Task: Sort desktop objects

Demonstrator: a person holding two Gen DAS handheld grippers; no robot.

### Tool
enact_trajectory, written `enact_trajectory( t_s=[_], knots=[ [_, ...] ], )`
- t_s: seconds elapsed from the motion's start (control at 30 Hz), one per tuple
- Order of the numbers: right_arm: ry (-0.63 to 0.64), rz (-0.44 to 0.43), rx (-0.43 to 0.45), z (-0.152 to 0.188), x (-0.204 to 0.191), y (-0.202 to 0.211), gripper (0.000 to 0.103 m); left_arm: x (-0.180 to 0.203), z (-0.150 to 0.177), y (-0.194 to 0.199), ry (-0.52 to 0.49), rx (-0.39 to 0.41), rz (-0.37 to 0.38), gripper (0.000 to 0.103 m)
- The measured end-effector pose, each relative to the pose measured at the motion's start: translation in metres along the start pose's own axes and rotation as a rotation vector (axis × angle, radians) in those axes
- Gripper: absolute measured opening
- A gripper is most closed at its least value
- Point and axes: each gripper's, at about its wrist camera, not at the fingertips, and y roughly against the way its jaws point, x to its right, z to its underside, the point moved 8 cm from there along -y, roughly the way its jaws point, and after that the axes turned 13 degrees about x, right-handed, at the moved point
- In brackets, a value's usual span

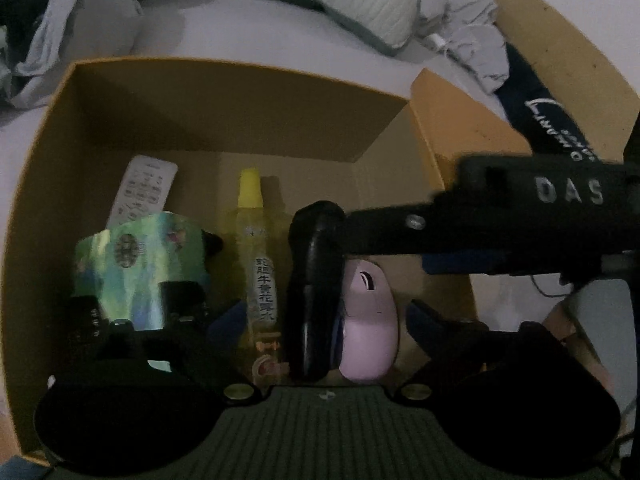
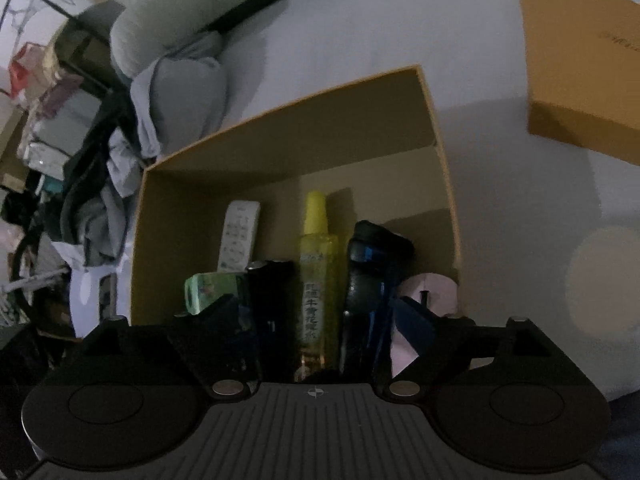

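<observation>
An open cardboard box (image 1: 240, 80) holds a white remote (image 1: 142, 192), a shiny green packet (image 1: 140, 268), a yellow bottle (image 1: 256, 256), a black handle-shaped object (image 1: 316, 292) and a pink mouse (image 1: 370, 320). My left gripper (image 1: 324, 320) is open over the box, fingers either side of bottle, black object and mouse. My right gripper reaches in from the right, and its finger (image 1: 384, 228) meets the black object's top. In the right wrist view the right gripper (image 2: 320, 320) is open around the bottle (image 2: 318, 280) and the black object (image 2: 368, 280), beside the mouse (image 2: 430, 292).
The box (image 2: 288, 128) sits on a white bed sheet (image 2: 360, 32). An orange box lid (image 2: 580, 60) lies to the right. Crumpled clothes and pillows (image 1: 400, 0) lie behind, with a dark printed bag (image 1: 560, 128) at right. A cluttered rack (image 2: 48, 120) stands at left.
</observation>
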Motion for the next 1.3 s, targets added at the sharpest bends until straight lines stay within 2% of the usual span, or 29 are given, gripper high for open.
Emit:
enact_trajectory(
  t_s=[0.03,0.2,0.47,0.67,0.83,0.93,1.17,1.23,1.3],
  knots=[
    [0.004,-0.002,0.007,0.001,0.001,0.005,0.093,-0.001,-0.002,0.005,0.000,0.015,0.003,0.103],
    [0.028,0.006,0.054,0.003,0.010,0.031,0.103,-0.002,-0.011,0.028,-0.023,0.103,0.016,0.103],
    [0.057,0.008,0.174,0.000,0.021,0.075,0.103,-0.003,-0.022,0.065,-0.069,0.232,-0.016,0.103],
    [0.158,0.033,0.282,0.005,0.030,0.107,0.103,-0.002,-0.021,0.095,-0.098,0.334,-0.008,0.103],
    [0.282,0.044,0.441,0.013,0.041,0.128,0.103,-0.008,-0.018,0.111,-0.130,0.459,0.001,0.103],
    [0.319,0.046,0.515,0.016,0.055,0.134,0.103,-0.018,-0.017,0.115,-0.127,0.527,-0.022,0.103],
    [0.347,0.062,0.629,0.019,0.084,0.146,0.103,-0.032,-0.015,0.123,-0.100,0.625,-0.024,0.103],
    [0.359,0.061,0.656,0.019,0.085,0.146,0.103,-0.033,-0.012,0.120,-0.078,0.628,-0.006,0.103],
    [0.363,0.056,0.679,0.019,0.083,0.145,0.103,-0.031,-0.006,0.112,-0.096,0.609,-0.007,0.103]
  ],
)
